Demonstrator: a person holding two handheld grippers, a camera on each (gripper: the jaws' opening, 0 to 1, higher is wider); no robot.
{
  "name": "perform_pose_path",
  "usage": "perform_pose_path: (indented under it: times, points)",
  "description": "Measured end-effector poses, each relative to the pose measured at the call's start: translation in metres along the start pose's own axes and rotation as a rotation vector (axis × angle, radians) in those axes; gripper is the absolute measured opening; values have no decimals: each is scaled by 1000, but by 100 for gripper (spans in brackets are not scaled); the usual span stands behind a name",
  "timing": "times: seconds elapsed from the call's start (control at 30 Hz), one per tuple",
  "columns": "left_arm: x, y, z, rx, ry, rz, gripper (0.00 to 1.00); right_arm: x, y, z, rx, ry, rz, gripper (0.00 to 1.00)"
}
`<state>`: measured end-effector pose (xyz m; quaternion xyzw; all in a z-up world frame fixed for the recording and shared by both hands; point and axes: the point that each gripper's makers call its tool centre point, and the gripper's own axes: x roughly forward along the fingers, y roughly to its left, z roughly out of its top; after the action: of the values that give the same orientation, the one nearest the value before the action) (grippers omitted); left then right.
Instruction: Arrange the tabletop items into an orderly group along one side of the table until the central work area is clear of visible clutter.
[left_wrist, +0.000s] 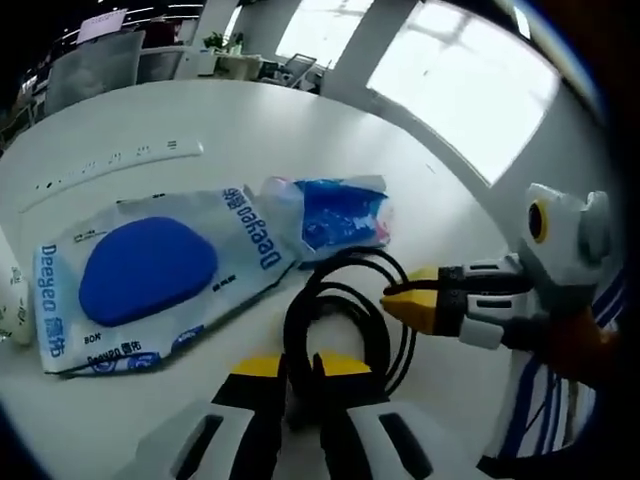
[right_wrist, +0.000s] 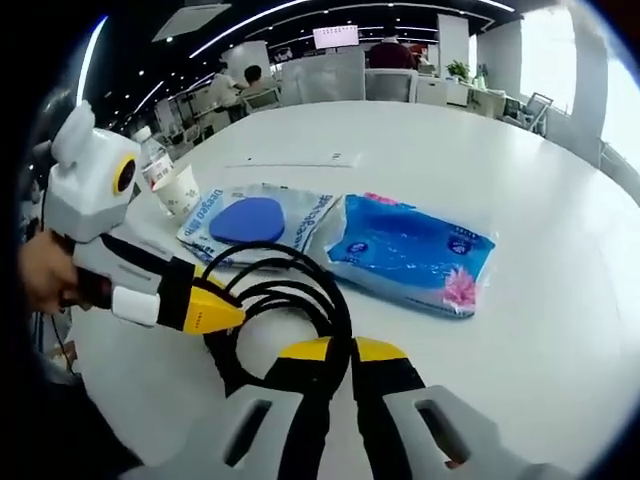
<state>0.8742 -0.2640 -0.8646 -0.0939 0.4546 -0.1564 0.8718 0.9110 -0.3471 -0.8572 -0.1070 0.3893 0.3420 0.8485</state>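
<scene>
In the left gripper view, the left hand-held gripper (left_wrist: 297, 368) has its yellow-tipped jaws drawn narrow, pinching the near loop of a coiled black cable (left_wrist: 345, 315) that lies on the white table (left_wrist: 250, 130). The right hand-held gripper (left_wrist: 392, 297) comes in from the right with its yellow tips together at the far side of the coil; whether they grip the cable I cannot tell.

In the right gripper view, the right hand-held gripper (right_wrist: 350, 352) shows its jaws nearly closed with only a thin gap, right at the cable (right_wrist: 290, 290). The left hand-held gripper (right_wrist: 235, 316), held by a hand (right_wrist: 45, 275), reaches in from the left onto the coil.

Just beyond the cable lie a white pack with a blue oval print (right_wrist: 255, 220) and, touching it, a blue wet-wipe pack (right_wrist: 415, 250). Farther toward the table's left edge stand a paper cup (right_wrist: 180, 190) and a bottle (right_wrist: 150, 155).
</scene>
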Motion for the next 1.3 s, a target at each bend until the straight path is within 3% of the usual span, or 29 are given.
perform_pose_path:
  times: [0.17,0.3,0.4,0.63,0.7,0.73,0.93,1.17,1.3]
  points:
    - [2,3,-1,26,5,2,12,2,1,1,-38,-8,7,4]
    - [-1,0,-2,54,-1,-7,19,0,8,6,-89,-47,51,12]
    - [-6,-4,7,152,-65,-5,26,-5,14,8,-75,-69,79,22]
    - [-21,-11,16,191,-122,2,34,-17,22,18,-85,-121,91,34]
    - [-27,-12,18,202,-142,3,36,-24,24,22,-79,-137,92,38]
    - [-34,-16,25,227,-195,-7,38,-29,24,27,-70,-159,94,40]
    - [-60,-21,28,225,-245,6,44,-43,23,36,-70,-206,87,52]
    - [-89,-15,21,219,-283,8,55,-68,25,50,-62,-292,82,63]
    - [-112,-12,15,221,-311,2,63,-79,28,54,-70,-328,83,75]
